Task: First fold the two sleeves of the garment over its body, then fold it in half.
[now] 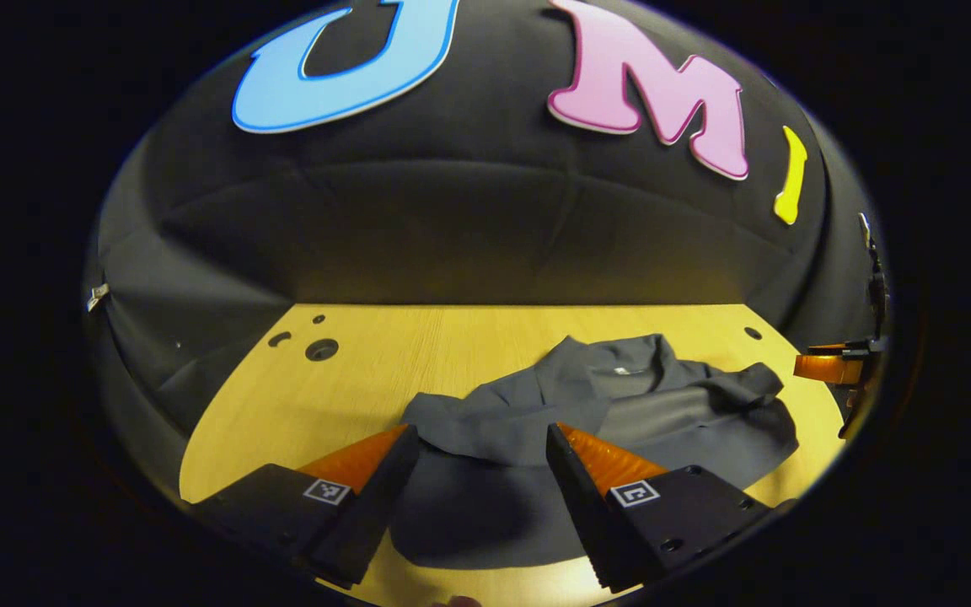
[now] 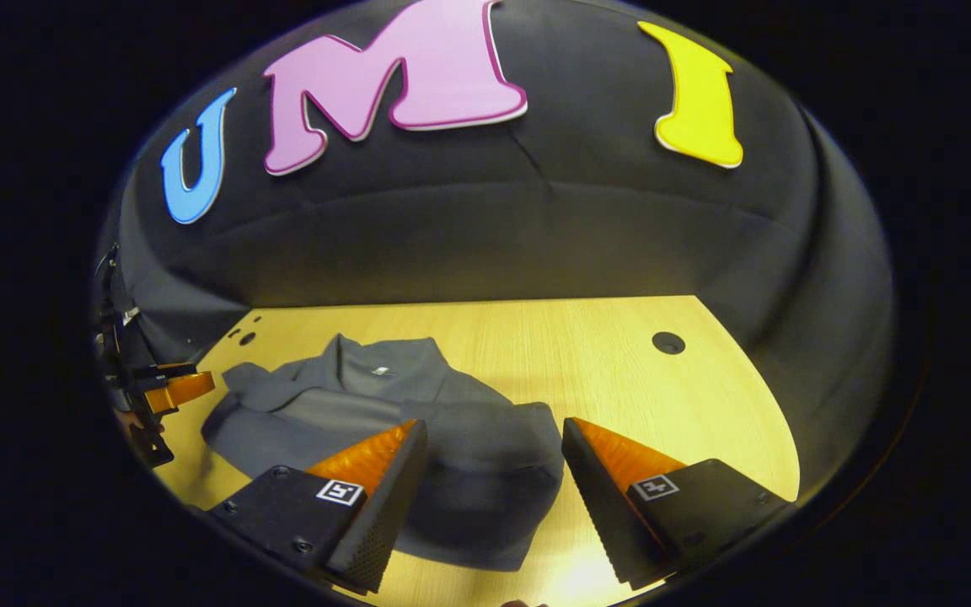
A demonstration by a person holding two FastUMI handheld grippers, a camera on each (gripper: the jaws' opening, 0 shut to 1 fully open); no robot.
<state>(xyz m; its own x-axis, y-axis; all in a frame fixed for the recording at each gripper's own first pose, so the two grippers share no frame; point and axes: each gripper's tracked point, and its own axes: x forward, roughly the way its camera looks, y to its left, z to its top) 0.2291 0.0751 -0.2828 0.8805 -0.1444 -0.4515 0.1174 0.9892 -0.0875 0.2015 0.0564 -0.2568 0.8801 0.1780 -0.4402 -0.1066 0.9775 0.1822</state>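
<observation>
A dark grey garment (image 1: 612, 413) lies on the wooden table (image 1: 452, 346), collar toward the back wall, both sleeves lying folded over its body. My left gripper (image 1: 481, 443) stands open above the garment's near left part, nothing between its fingers. In the right gripper view the same garment (image 2: 384, 405) spreads left of centre, and my right gripper (image 2: 494, 434) hangs open over its near right corner. The right gripper (image 1: 827, 367) appears at the far right edge of the left gripper view; the left gripper (image 2: 169, 392) appears at the left edge of the right gripper view.
Round holes pierce the tabletop at the back left (image 1: 321, 349) and back right (image 2: 668, 342). Black cloth walls close in the table on three sides. Bare wood (image 2: 620, 371) stretches to the right of the garment.
</observation>
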